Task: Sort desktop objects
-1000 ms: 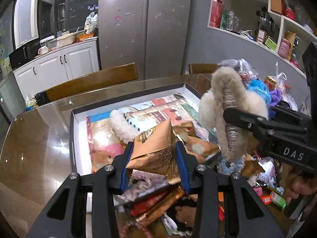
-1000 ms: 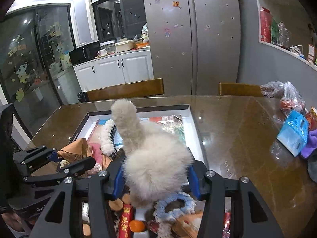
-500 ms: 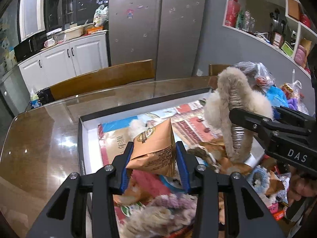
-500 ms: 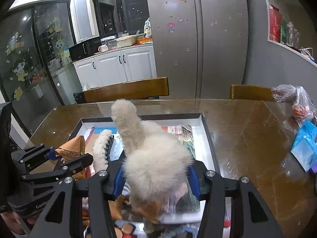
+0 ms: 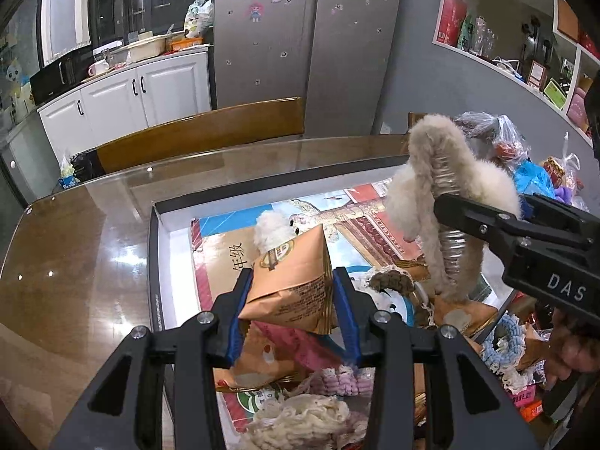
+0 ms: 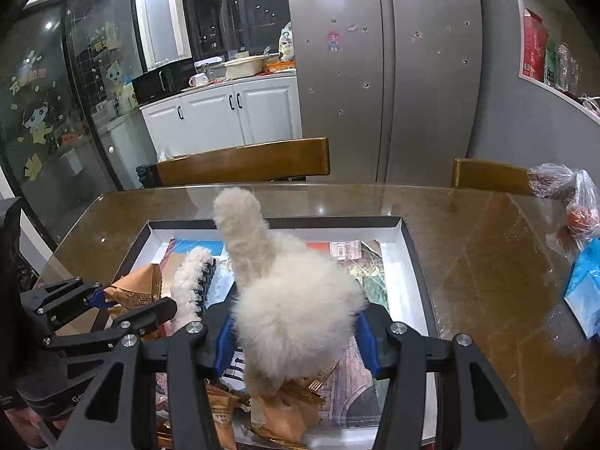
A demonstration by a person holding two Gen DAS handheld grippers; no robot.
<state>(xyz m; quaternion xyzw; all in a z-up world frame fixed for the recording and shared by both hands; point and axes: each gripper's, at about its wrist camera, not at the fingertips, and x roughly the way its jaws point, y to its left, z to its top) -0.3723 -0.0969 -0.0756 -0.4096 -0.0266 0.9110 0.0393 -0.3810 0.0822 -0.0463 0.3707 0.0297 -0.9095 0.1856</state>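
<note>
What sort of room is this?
Most likely a home kitchen-dining area: a tall silver refrigerator, white base cabinets with a cluttered counter, and a glass-topped wooden dining table.

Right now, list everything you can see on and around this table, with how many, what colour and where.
snack packet: one, tan, in left gripper
fluffy hair claw: one, cream, in right gripper
second fluffy hair claw: one, white, lying in tray
tray: one, white with dark rim, table centre
glass-topped table: one, brown
chairs: two, wooden, far side
blue packet: one, table right edge
fridge: one, silver, behind
left gripper: black, blue pads
right gripper: black, blue pads
</note>
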